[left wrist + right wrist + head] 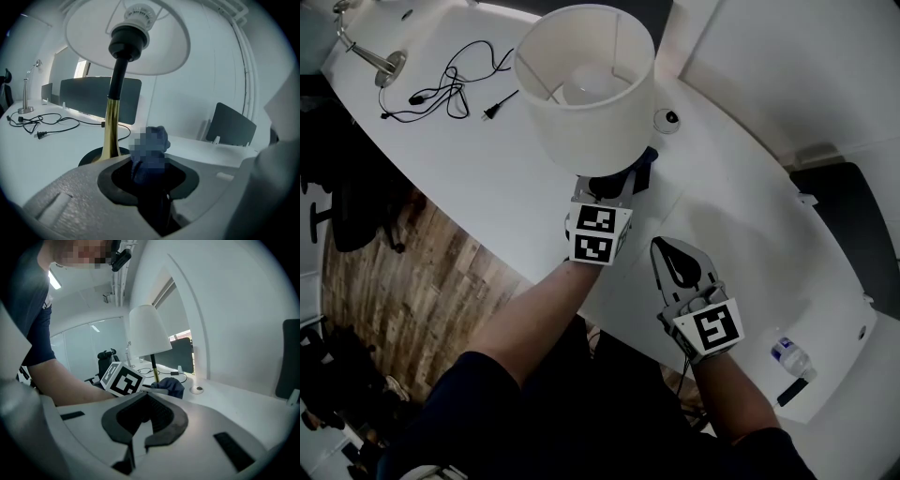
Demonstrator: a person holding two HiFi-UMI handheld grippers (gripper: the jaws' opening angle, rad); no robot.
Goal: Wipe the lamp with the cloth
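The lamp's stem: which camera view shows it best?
The left gripper view: the stem rises close by, seen at full length. In the head view the shade hides it. The right gripper view shows only a thin, distant piece of it.

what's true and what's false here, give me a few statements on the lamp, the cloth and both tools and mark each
1. The left tool is shut on the dark blue cloth, close to the lamp's brass stem. True.
2. The right tool grips that stem. False: it is shut on nothing and hangs clear of the lamp.
3. A black cable with a loose plug lies on the table. True.
4. The lampshade is black. False: it is white.
5. The bottle stands under the lampshade. False: it is far off, near the table's edge past the right tool.
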